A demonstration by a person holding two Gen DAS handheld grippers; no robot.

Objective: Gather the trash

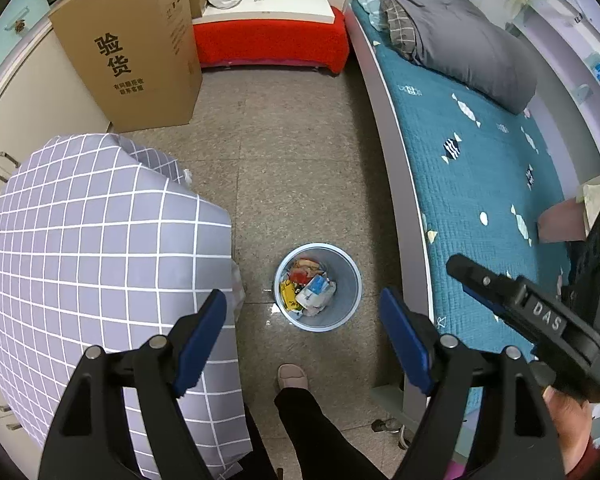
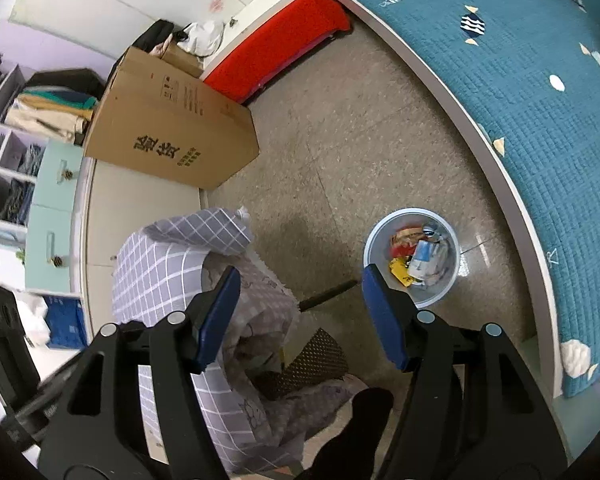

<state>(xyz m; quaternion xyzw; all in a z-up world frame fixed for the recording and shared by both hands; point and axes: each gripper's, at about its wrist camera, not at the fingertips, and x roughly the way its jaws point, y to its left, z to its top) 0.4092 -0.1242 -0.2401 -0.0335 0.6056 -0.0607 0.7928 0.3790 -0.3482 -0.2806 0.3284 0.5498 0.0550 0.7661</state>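
Observation:
A light blue waste bin (image 1: 342,300) stands on the speckled floor beside the bed; it holds several crumpled wrappers (image 1: 310,288). It also shows in the right wrist view (image 2: 448,280), with the wrappers (image 2: 420,254) inside. My left gripper (image 1: 303,320) is open and empty, high above the bin. My right gripper (image 2: 298,300) is open and empty, above the floor left of the bin. The right gripper's black body (image 1: 540,316) shows in the left wrist view over the bed edge.
A bed with a teal quilt (image 1: 480,152) runs along the right. A chair draped in grey checked cloth (image 1: 92,240) stands at left. A large cardboard box (image 1: 128,48) and a red-covered bench (image 1: 268,40) stand at the far end. My foot (image 1: 292,376) is below the bin.

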